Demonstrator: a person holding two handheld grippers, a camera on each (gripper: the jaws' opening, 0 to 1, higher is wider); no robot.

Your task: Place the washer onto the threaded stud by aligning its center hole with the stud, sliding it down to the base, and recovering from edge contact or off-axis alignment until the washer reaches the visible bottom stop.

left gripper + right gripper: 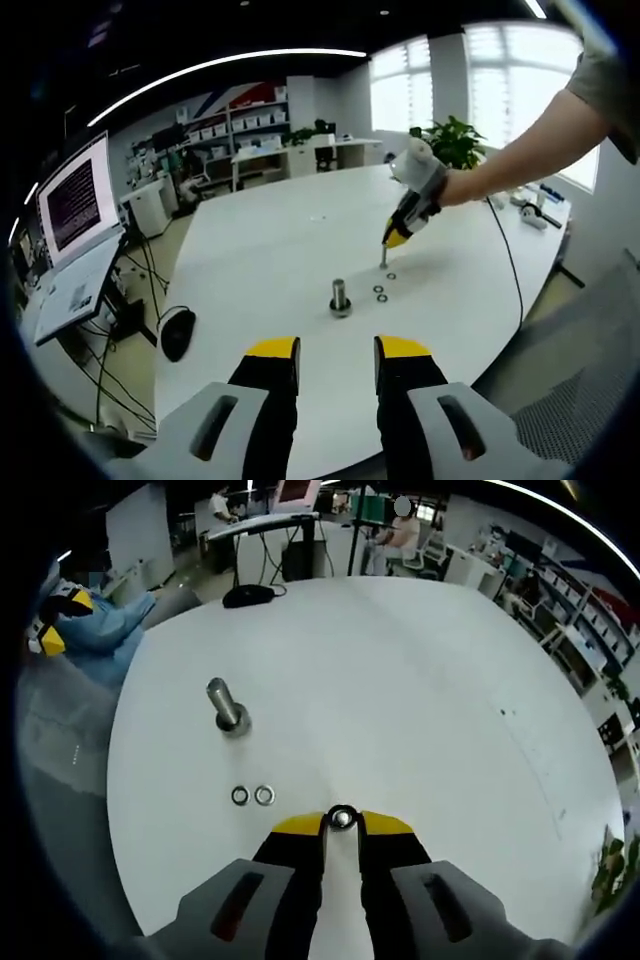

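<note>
Item: white round worktop (420, 680), carrying the task's parts.

Threaded stud (224, 704): standing upright on its round base, left of and beyond the right claw in the right gripper view. In the left gripper view the stud (340, 297) is sitting just beyond the left claw's tips, bare, with nothing on its base.

Washers: two spare washers (252, 796) are lying flat and side by side on the worktop, between the stud and the right claw. A third washer (342, 818) is sitting between the right claw's yellow tips.

Right claw (342, 821): jaws nearly together, pinching that washer by its edges, the hole facing the camera. In the left gripper view this claw (392, 240) is hanging tip-down just above the worktop, near the loose washers.

Left claw (337, 352): jaws standing well apart, gripping nothing, hovering near the stud.

Step in hand, as judged: washer picked up, transfer to the stud not yet done.

Next move calls for: carrying the washer over the stud top, levelling it so the hole is sitting on the stud's axis, then lowering it to the base; a tilted washer is likely to catch on the threads.
</note>
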